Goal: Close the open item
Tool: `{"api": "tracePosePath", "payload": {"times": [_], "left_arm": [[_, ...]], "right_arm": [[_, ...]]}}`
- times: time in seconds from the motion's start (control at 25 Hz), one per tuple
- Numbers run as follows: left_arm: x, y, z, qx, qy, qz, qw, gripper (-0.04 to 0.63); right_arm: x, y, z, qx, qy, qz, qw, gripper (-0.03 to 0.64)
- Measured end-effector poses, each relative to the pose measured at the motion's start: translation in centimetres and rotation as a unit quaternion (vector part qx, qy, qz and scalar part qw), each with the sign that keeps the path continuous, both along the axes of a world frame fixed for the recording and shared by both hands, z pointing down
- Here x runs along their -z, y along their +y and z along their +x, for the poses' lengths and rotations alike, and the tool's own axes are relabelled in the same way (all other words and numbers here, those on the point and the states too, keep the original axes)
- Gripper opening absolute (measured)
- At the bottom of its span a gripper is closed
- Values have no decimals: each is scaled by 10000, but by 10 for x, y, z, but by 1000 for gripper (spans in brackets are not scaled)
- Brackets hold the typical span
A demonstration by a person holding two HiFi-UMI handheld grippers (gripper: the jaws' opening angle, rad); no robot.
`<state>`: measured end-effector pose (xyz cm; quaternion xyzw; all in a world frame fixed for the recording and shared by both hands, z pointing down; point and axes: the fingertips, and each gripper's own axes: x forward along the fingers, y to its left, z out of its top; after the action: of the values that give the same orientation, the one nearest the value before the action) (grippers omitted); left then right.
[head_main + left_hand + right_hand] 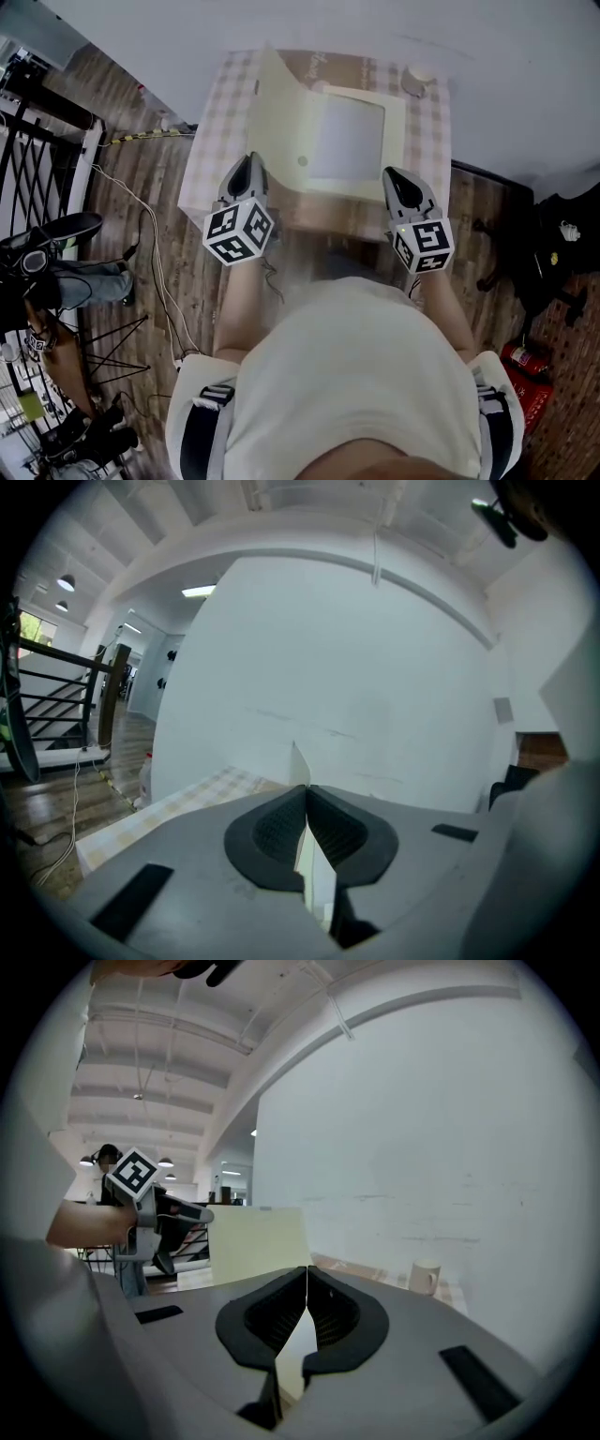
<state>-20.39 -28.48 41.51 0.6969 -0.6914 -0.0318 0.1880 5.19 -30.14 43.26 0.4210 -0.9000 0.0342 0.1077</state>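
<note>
A flat pale-yellow box (397,120) lies open on the checked table (208,141). Its lid (277,117) stands up along the left side. My left gripper (248,167) is at the lid's near edge. In the left gripper view its jaws (307,797) are shut on a thin pale panel (299,760) that rises above the pads. My right gripper (400,180) sits at the box's near right corner. Its pads (307,1279) meet, with a pale sheet edge showing between them lower down. The raised lid (258,1241) and the left gripper (141,1199) also show in the right gripper view.
A white mug (419,80) stands at the table's far right corner, also seen as a mug (424,1277) in the right gripper view. A white wall runs behind the table. Cables, a railing and black gear lie on the wooden floor (141,281) to the left.
</note>
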Motion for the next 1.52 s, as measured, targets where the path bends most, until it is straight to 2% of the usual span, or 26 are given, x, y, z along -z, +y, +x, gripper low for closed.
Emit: {"api": "tracePosePath", "payload": {"times": [0.24,0.6,0.8,1.0,1.2,1.4,1.52], "left_arm": [[9,-3,44,-487,-582,85,9971,8],[9,-3,102,-1294,-702,107,9890,8],[2,2,133,-1757,-638,82,9823,8],[-8,5,155,-2155,-370,-48,9758,9],[-21,9,180,-2550,-304,-182,9663,9],[-35,8,203,-2931,-80,-370,9553,9],[-42,9,214,-3103,-97,-457,9495,9]], "right_arm": [[-6,3,24,-258,5,-49,9997,1],[-3,3,46,-582,-51,17,9983,2],[-7,8,54,-690,-37,-4,9976,2],[-9,10,60,-783,-2,-40,9969,2],[-11,6,66,-882,74,-19,9961,1],[-9,-8,72,-932,212,18,9954,2],[-7,-18,75,-929,279,58,9953,2]]}}
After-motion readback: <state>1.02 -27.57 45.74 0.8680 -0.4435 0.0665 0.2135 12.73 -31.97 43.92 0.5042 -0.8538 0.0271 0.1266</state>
